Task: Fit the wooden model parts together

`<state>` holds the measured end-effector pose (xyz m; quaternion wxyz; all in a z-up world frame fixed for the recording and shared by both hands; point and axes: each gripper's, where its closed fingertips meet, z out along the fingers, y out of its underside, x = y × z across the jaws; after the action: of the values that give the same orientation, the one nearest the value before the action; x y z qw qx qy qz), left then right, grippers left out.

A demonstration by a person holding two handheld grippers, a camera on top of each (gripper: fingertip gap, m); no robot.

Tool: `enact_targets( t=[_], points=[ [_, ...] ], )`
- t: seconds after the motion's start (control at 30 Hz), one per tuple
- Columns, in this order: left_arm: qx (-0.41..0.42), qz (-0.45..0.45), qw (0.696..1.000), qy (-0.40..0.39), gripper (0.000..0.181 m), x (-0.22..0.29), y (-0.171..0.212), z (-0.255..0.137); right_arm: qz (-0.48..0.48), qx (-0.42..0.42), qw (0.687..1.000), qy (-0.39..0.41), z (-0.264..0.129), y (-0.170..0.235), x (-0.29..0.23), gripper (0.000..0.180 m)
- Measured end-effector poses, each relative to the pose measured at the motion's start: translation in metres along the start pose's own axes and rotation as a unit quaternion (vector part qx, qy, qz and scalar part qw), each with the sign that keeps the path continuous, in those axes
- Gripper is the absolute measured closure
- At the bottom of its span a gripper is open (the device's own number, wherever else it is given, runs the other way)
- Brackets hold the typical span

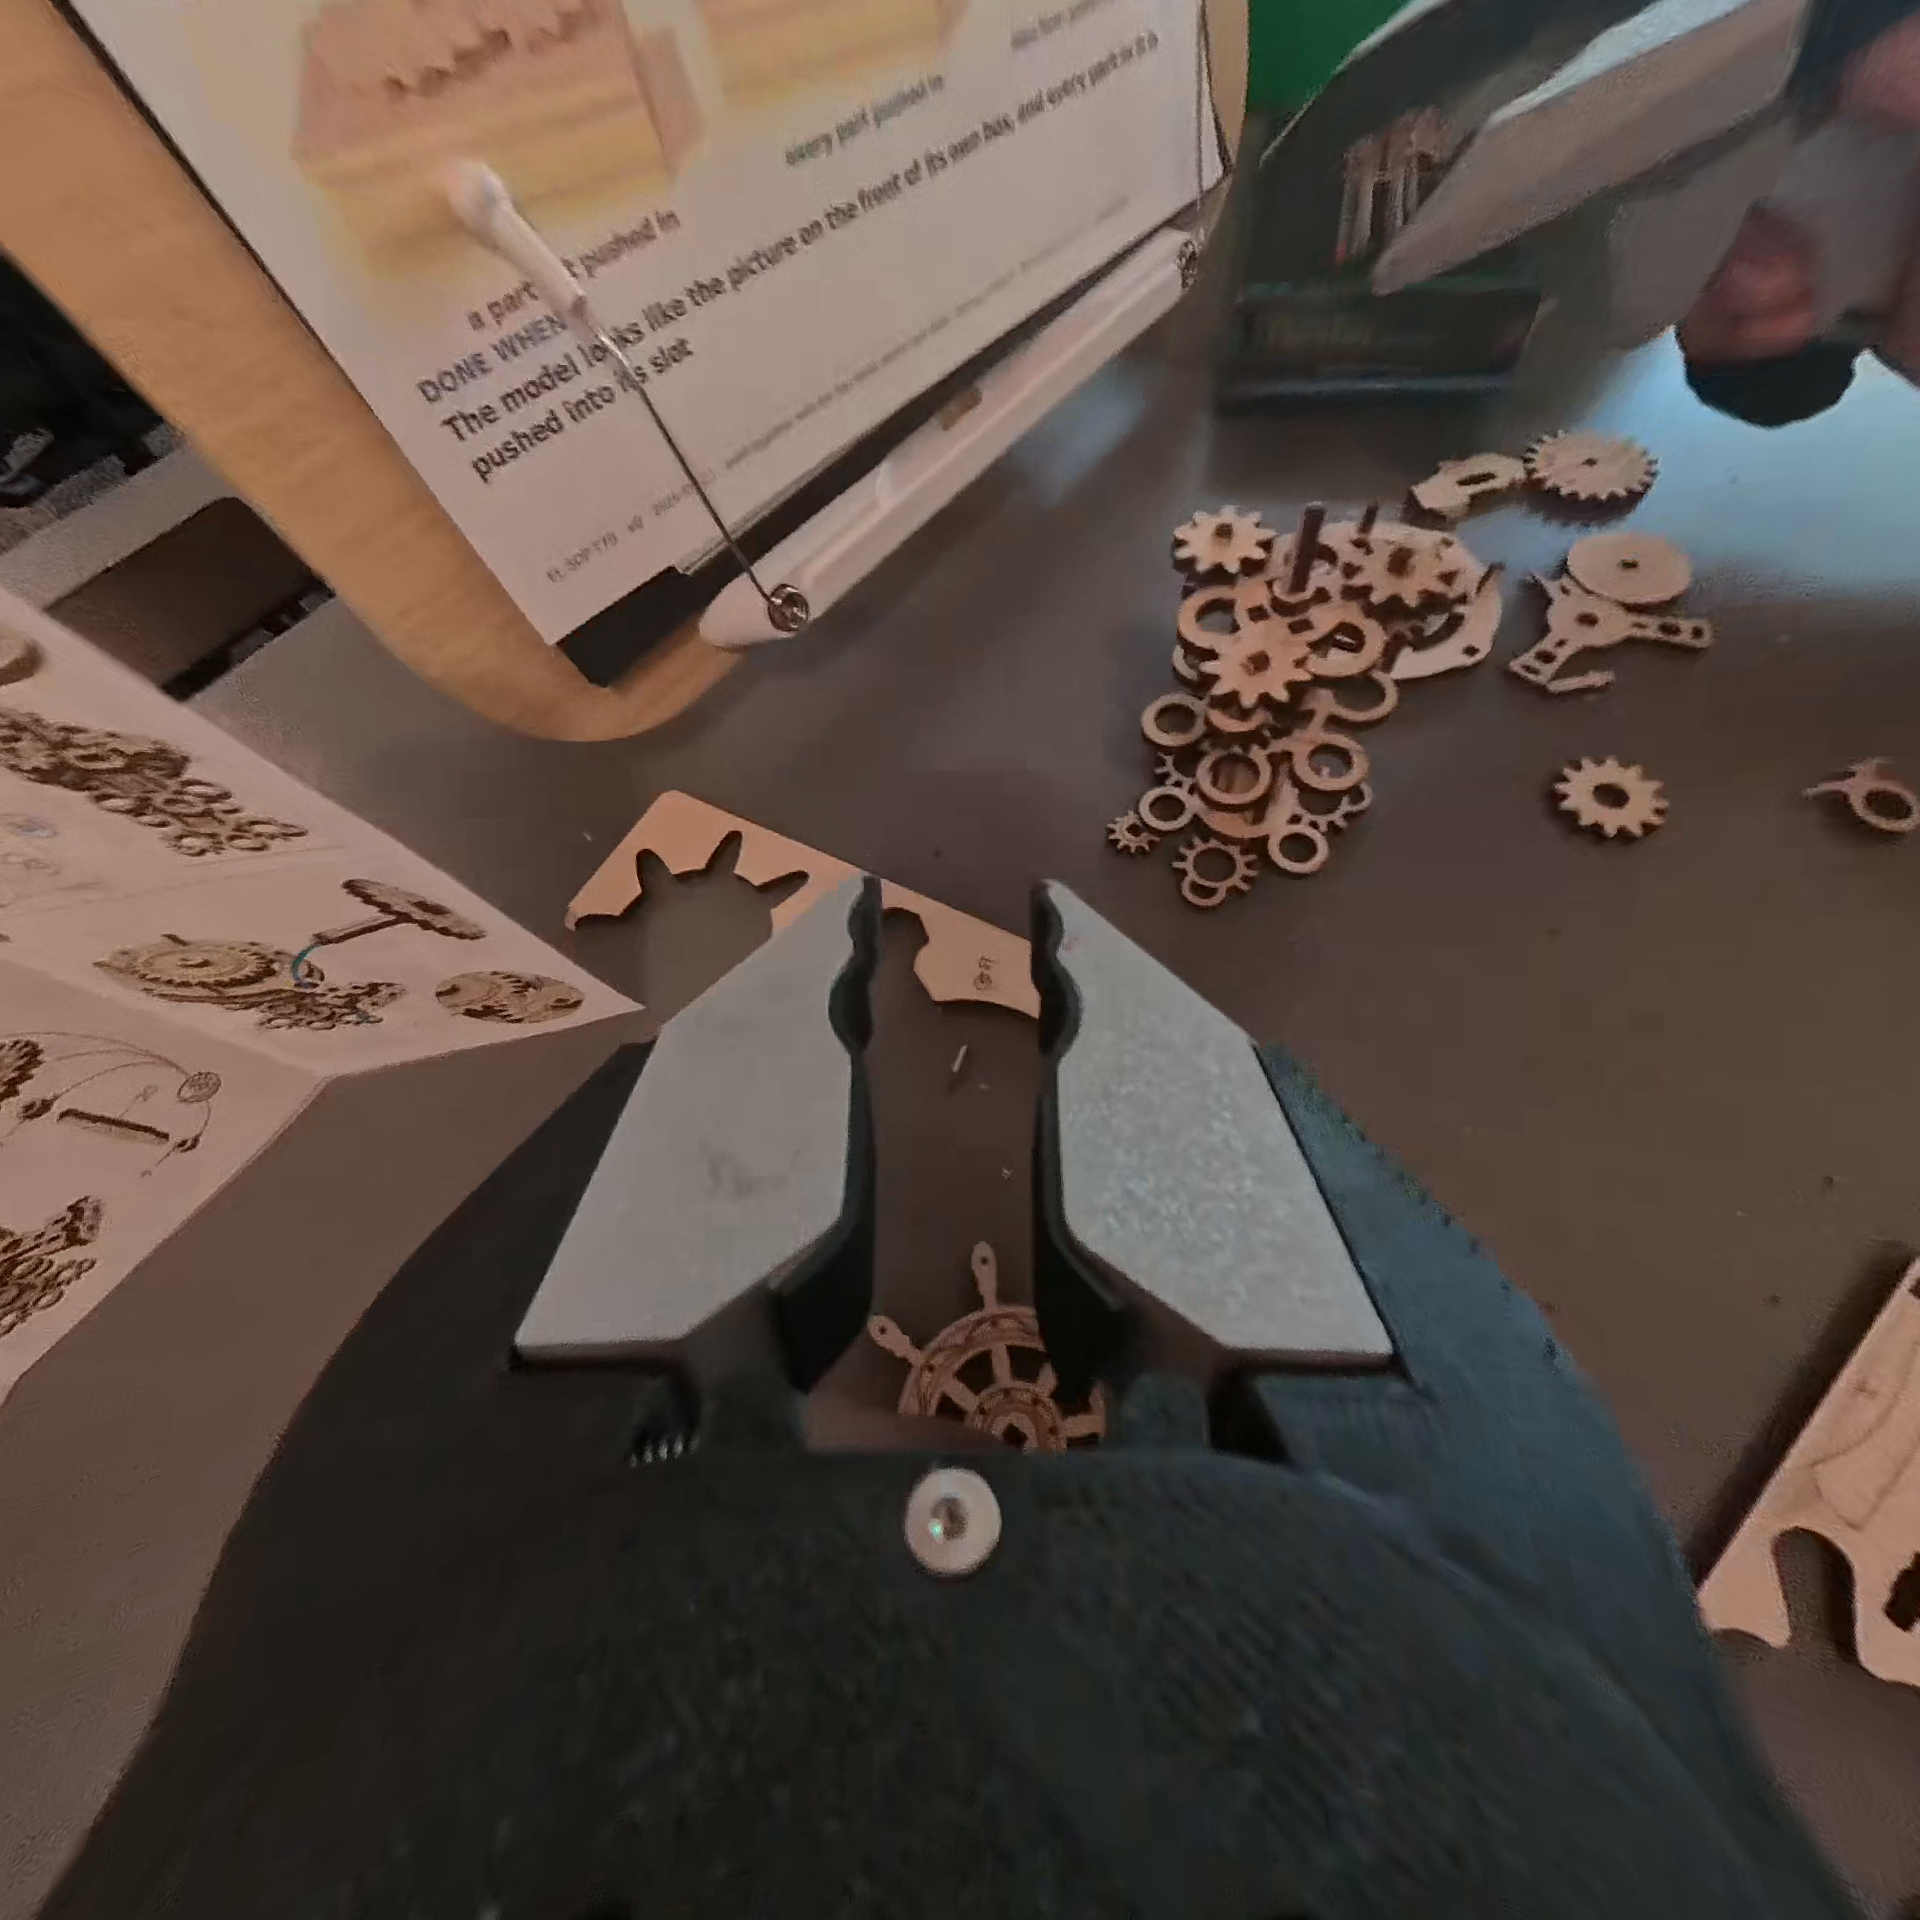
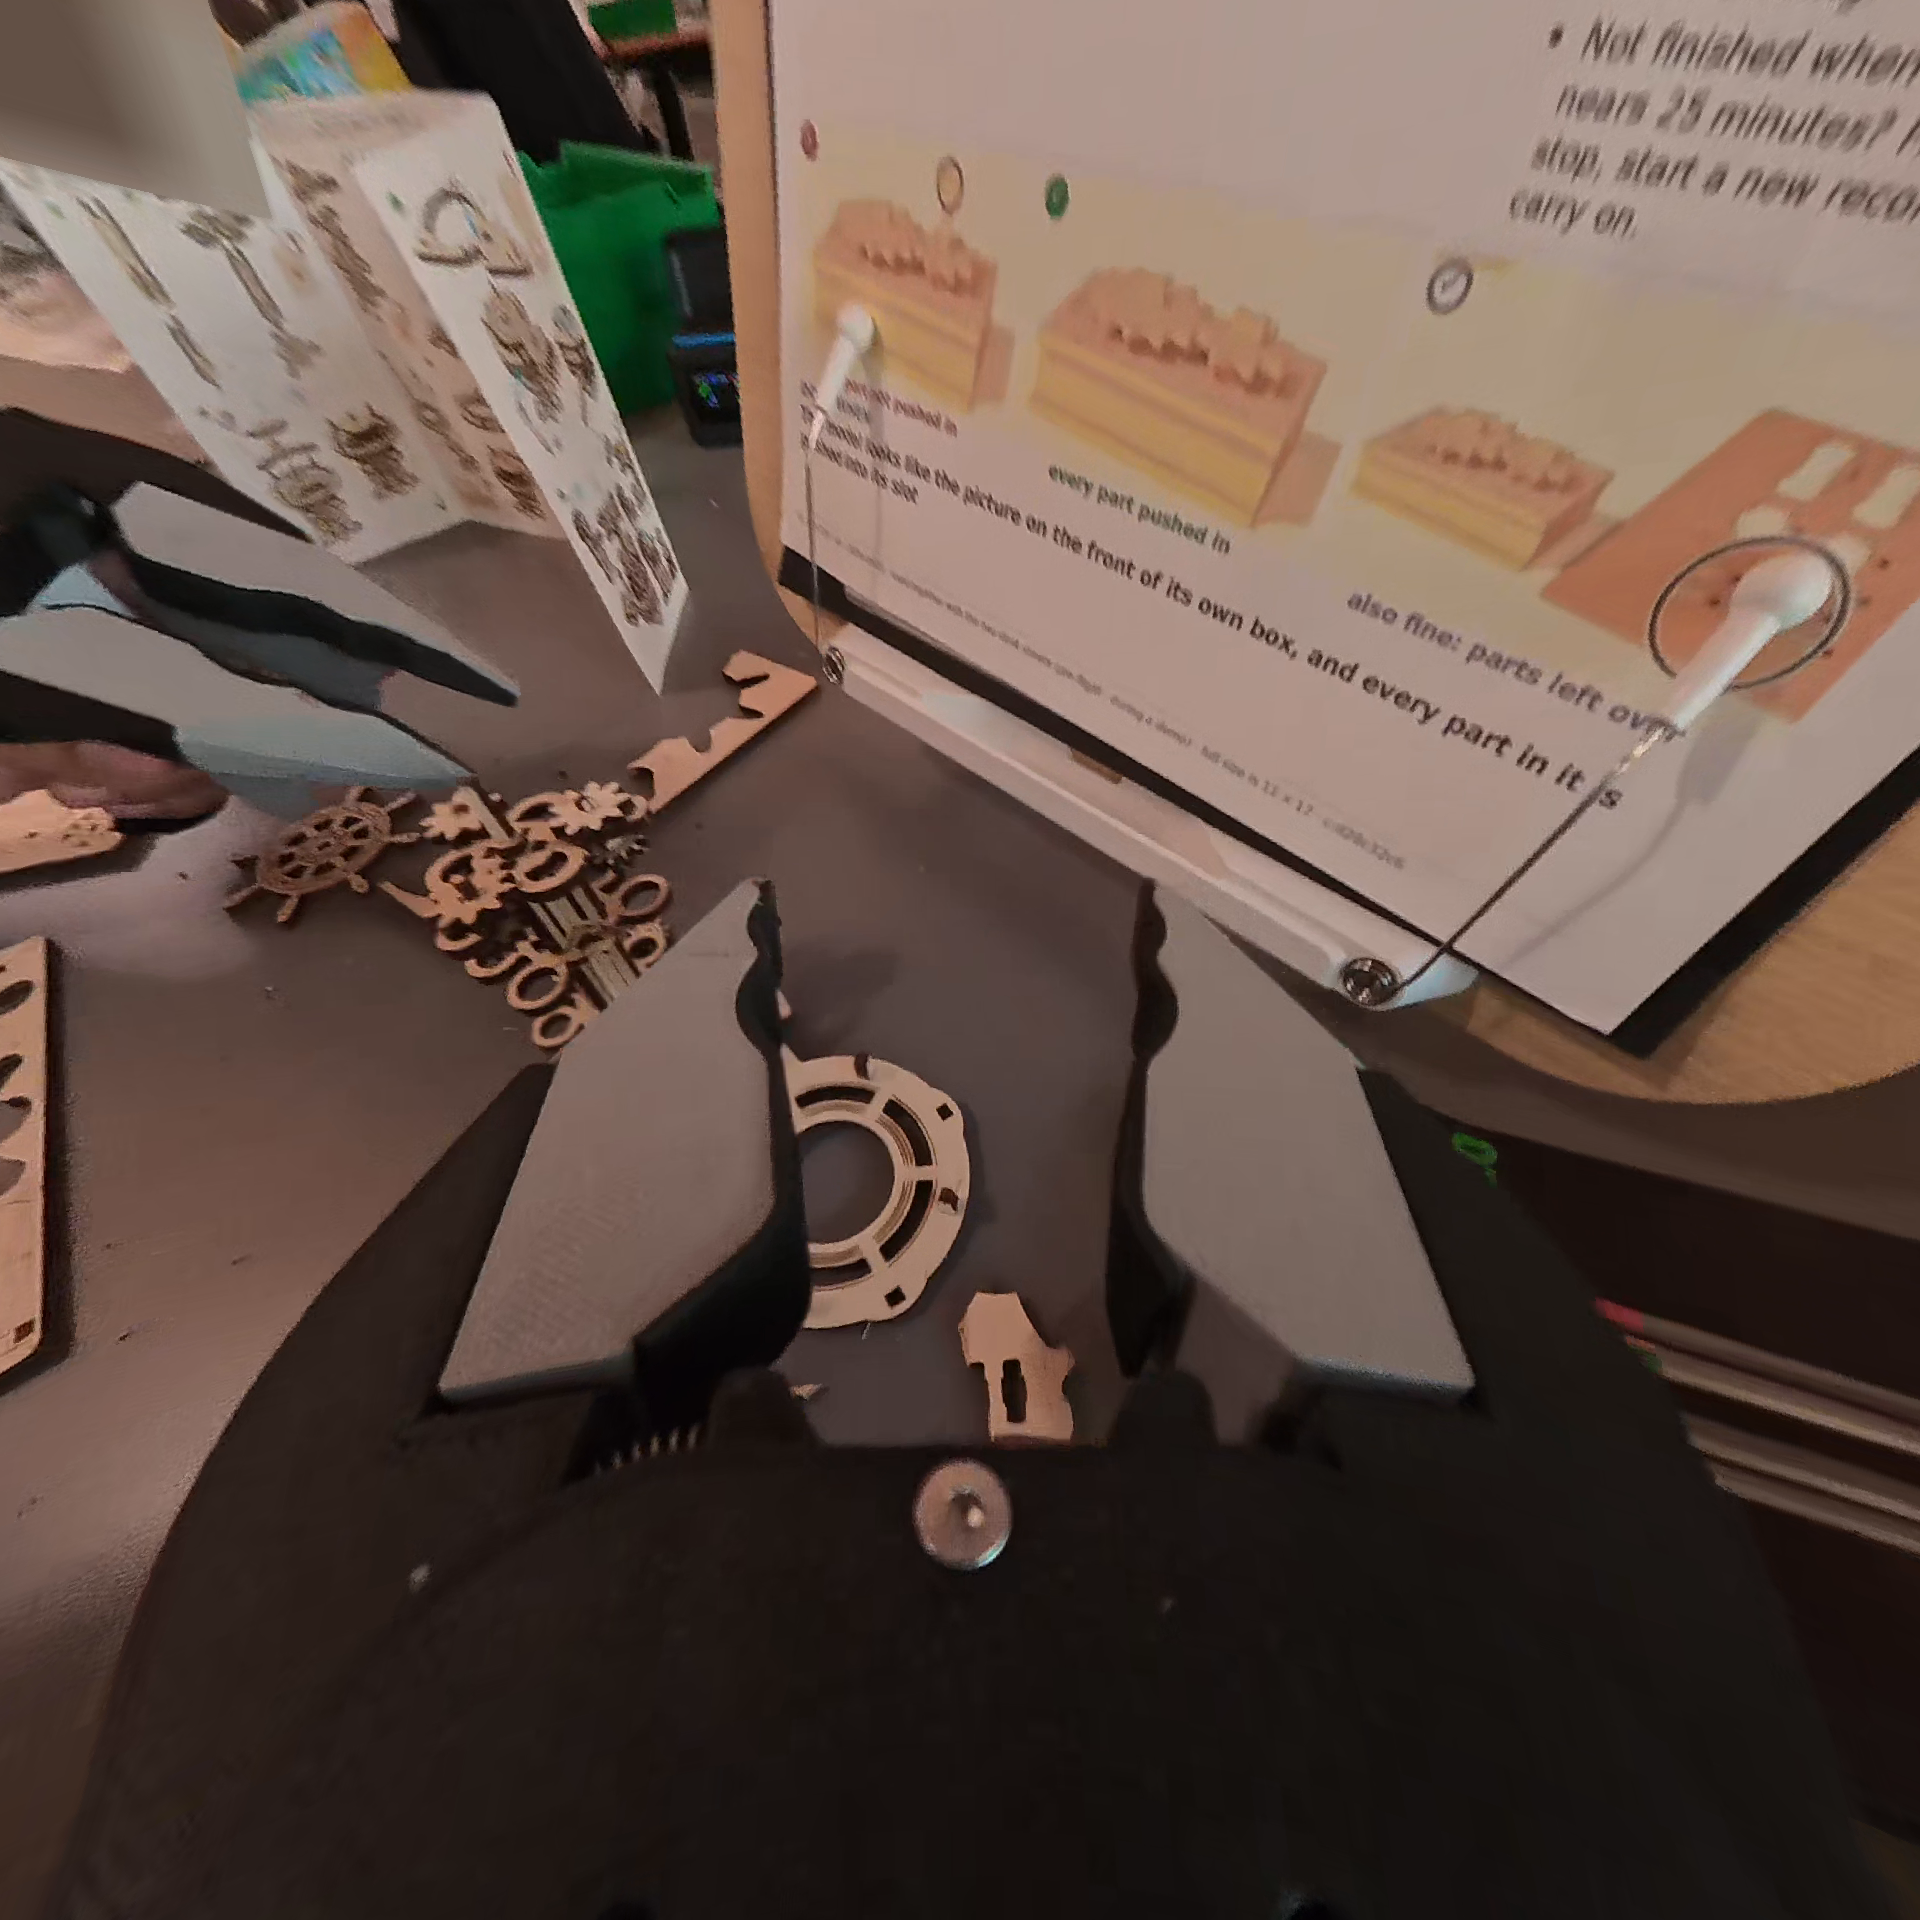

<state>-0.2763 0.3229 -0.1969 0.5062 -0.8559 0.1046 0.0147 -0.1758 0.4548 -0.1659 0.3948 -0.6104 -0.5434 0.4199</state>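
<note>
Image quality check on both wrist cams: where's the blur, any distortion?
Left wrist view: the left gripper and the gear pile are fairly sharp; the right gripper at top right is smeared by motion; the board's edge bows, wide-angle distortion. Right wrist view: the ring plate is sharp; the folded instruction sheet is blurred.
</note>
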Motion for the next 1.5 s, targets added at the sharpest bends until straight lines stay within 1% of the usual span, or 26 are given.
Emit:
enact_targets(
  t=[0.13, 0.23, 0.33, 0.5, 0.67, 1.03, 1.27, 1.5],
  points=[
    [-0.009, 0.019, 1.000, 0.011, 0.154, 0.013, 0.003, 0.004, 0.011, -0.027, 1.000, -0.004, 0.005, 0.012, 0.000, 0.116],
    [-0.013, 0.037, 0.999, 0.002, 0.155, 0.015, 0.005, 0.005, 0.010, -0.038, 0.999, -0.006, 0.007, 0.017, -0.001, 0.118],
    [-0.013, 0.037, 0.999, -0.002, 0.154, 0.014, 0.005, 0.007, 0.007, -0.042, 0.999, -0.004, 0.007, 0.019, -0.001, 0.118],
    [-0.022, 0.037, 0.999, -0.017, 0.155, 0.007, 0.011, 0.010, 0.004, -0.037, 0.999, -0.009, 0.006, 0.017, -0.005, 0.118],
    [-0.014, 0.033, 0.999, -0.023, 0.156, 0.006, 0.009, 0.010, -0.004, -0.039, 0.999, -0.011, 0.007, 0.017, -0.008, 0.118],
    [-0.026, 0.083, 0.995, -0.045, 0.156, 0.011, 0.012, 0.014, -0.026, -0.040, 0.999, -0.018, 0.009, 0.019, -0.014, 0.117],
    [-0.024, 0.101, 0.993, -0.052, 0.156, 0.011, 0.010, 0.012, -0.002, -0.028, 1.000, -0.015, 0.010, 0.020, -0.006, 0.118],
    [-0.014, 0.085, 0.995, -0.041, 0.157, 0.012, 0.006, 0.009, 0.001, -0.030, 0.999, -0.015, 0.012, 0.023, -0.004, 0.118]
  ],
)
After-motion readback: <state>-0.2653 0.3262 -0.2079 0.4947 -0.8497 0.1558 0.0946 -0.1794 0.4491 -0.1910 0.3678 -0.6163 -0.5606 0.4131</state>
